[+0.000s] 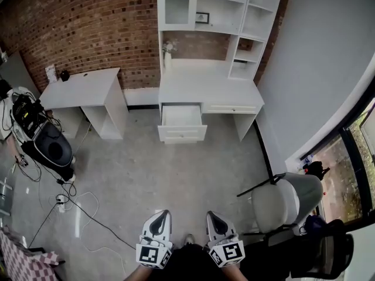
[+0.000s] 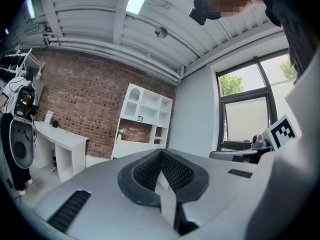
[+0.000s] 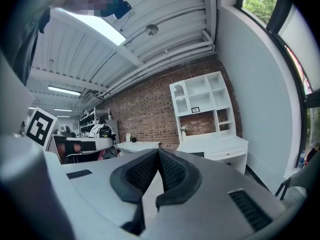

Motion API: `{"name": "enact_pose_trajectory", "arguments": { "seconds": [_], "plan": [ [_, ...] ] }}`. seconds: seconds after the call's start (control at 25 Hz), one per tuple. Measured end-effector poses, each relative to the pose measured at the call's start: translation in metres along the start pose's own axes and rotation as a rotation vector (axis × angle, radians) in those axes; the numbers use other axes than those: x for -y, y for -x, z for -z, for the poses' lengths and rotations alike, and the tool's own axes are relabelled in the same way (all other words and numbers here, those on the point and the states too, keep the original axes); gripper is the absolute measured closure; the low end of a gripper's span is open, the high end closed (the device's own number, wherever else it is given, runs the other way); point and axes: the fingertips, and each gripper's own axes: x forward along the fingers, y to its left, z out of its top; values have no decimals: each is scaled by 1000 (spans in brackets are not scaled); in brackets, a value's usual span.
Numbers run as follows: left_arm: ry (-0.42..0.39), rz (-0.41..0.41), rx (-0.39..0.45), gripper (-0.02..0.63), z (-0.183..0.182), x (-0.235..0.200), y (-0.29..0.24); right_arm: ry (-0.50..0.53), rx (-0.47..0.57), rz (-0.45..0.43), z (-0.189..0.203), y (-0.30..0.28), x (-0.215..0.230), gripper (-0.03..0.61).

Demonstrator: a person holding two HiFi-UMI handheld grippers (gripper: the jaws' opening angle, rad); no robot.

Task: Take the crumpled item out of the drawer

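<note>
Office-like room: brick wall [image 1: 88,34], white desk [image 1: 205,89] with hutch [image 1: 217,10], swivel chair [image 1: 287,201], floor cables [image 1: 82,206].

Distant drawer [image 1: 182,134] contents indistinct

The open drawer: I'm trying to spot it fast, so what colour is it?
White drawer, matching its desk; it shows best in the head view.

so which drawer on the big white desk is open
The left drawer in the head view, pulled well out; the right drawer beside it sits flush and closed.
</note>
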Motion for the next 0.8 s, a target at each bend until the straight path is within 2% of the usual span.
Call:
{"name": "enact_pose_trajectory", "arguments": {
  "seconds": [0.24,0.48,0.68,0.8],
  "plan": [
    [-7,-14,1,589,3,18,-24,-1,3,-24,-1,-6,30,566],
    [-6,-26,-43,589,13,6,-68,-22,-29,-33,5,-41,62,566],
    [13,-15,-47,589,12,-16,-126,-19,-46,-25,2,-99,94,566],
    [37,-11,-66,589,19,-49,-171,-12,-50,-27,0,-154,110,566]
  ]
}}
